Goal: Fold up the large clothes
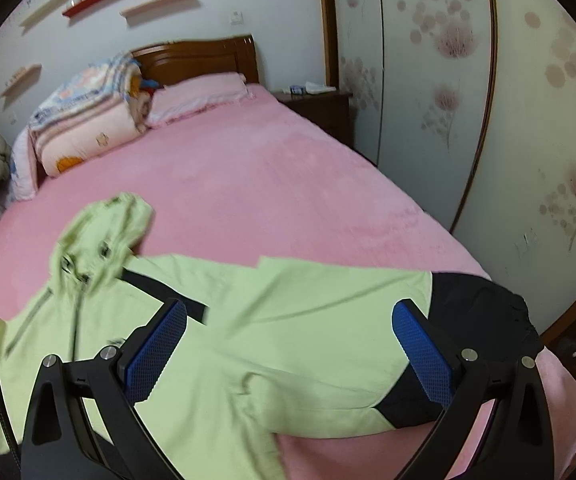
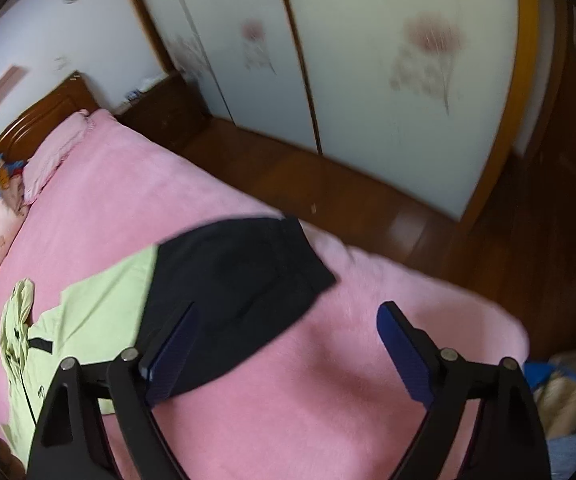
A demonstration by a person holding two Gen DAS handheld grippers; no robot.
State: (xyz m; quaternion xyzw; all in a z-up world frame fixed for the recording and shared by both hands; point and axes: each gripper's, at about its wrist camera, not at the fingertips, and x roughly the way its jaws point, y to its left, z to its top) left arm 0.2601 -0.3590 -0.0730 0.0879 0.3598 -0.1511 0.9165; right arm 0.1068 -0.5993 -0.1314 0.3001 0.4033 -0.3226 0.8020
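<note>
A light green hooded jacket [image 1: 288, 320] with a black hem [image 1: 483, 312] lies spread on the pink bed [image 1: 268, 184], hood [image 1: 100, 236] toward the pillows. My left gripper [image 1: 288, 344] is open and empty, held just above the jacket's body. In the right wrist view the jacket [image 2: 100, 304] and its black hem [image 2: 240, 280] lie at the left. My right gripper [image 2: 288, 344] is open and empty, over the hem's edge and the bare pink sheet.
A folded quilt [image 1: 88, 116] and a pink pillow [image 1: 200, 96] lie at the wooden headboard [image 1: 204, 56]. A nightstand [image 1: 319, 108] and flowered wardrobe doors [image 1: 487, 100] stand along the bed's right side. Wooden floor [image 2: 327, 184] runs beside the bed.
</note>
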